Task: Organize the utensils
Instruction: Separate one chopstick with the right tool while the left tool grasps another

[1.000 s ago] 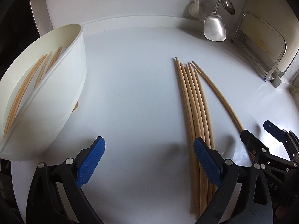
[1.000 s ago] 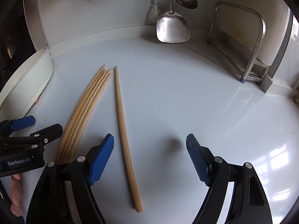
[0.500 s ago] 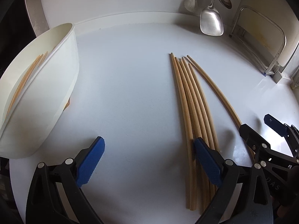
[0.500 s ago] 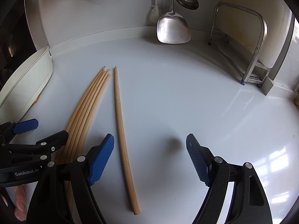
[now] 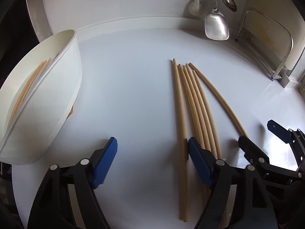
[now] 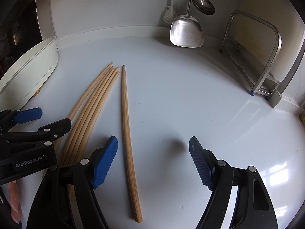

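- Chopsticks point(image 5: 198, 103) lie fanned on the white counter point(image 5: 133, 76), thin ends toward 12 o'clock; a few more sit in the white holder point(image 5: 63, 95) at 9 o'clock
- Left gripper point(image 5: 152, 160) is closing, nothing pinched yet; the leftmost stick point(image 5: 180, 114) sits just inside its 3 o'clock pad
- Right gripper point(image 6: 152, 160) hangs spread and empty over the lone stick point(image 6: 126, 124) near its 9 o'clock pad
- To do this well, I'd shift left so one stick is centred, then squeeze near the thick end without dragging its neighbours

"GenRobot.AI" on left gripper point(image 6: 55, 123) body.
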`<state>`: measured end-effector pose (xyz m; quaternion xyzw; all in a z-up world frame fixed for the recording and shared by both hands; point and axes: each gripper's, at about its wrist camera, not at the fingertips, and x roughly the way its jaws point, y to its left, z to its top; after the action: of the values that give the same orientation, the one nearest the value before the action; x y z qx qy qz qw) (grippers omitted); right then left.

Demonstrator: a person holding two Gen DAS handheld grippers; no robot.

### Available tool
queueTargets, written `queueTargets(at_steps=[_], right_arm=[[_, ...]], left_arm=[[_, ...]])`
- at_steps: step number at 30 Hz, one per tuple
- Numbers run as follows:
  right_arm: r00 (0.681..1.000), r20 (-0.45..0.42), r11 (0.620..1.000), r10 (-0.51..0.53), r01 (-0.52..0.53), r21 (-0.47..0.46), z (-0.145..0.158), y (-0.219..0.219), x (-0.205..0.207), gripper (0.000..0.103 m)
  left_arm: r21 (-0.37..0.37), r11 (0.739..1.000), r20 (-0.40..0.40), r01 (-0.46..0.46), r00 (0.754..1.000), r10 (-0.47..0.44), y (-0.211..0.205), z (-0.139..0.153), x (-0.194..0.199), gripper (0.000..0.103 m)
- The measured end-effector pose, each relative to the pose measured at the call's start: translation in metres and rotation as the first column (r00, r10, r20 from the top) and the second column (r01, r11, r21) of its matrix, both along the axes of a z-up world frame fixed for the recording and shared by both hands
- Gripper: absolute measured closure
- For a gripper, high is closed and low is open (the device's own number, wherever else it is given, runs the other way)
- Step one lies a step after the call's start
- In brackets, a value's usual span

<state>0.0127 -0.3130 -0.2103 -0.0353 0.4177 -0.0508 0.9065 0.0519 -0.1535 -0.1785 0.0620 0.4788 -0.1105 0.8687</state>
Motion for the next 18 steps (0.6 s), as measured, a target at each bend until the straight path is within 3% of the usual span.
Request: queueTargets(at_steps=[5,8,10,11,13,14,18], right_arm=[[1.000,-0.003,0.999,0.023,-0.023,0.042,0.000,0.002,0.001,0.036],[0.999,0.003,0.998,0.054,-0.054,0.037,0.000,0.007,0.001,0.049],[0.997,0.006,0.996,0.080,-0.080,0.034,0.001,0.011,0.000,0.063],[0.995,0.008,0.995,0.097,-0.097,0.033,0.001,0.014,-0.001,0.068],[0.992,0.008,0.992,0.123,-0.124,0.016,0.001,0.019,-0.002,0.090],[0.991,0.006,0.991,0.131,-0.131,0.004,0.001,0.022,-0.003,0.094],[0.992,0.003,0.992,0.123,-0.123,0.016,0.001,0.021,-0.003,0.096]], left_arm=[[0.003,0.999,0.007,0.042,0.999,-0.042,-0.010,0.004,-0.004,0.060],[0.004,0.997,0.006,0.071,0.997,-0.071,-0.016,0.005,-0.006,0.079],[0.008,0.996,0.002,0.087,0.996,-0.087,-0.020,0.006,-0.008,0.092],[0.009,0.996,-0.001,0.093,0.996,-0.093,-0.021,0.006,-0.009,0.095],[0.010,0.995,-0.006,0.099,0.995,-0.099,-0.022,0.006,-0.009,0.096],[0.005,0.995,-0.009,0.102,0.995,-0.102,-0.022,0.006,-0.009,0.096],[-0.039,0.992,-0.018,0.116,0.993,-0.117,-0.016,0.006,-0.006,0.096]])
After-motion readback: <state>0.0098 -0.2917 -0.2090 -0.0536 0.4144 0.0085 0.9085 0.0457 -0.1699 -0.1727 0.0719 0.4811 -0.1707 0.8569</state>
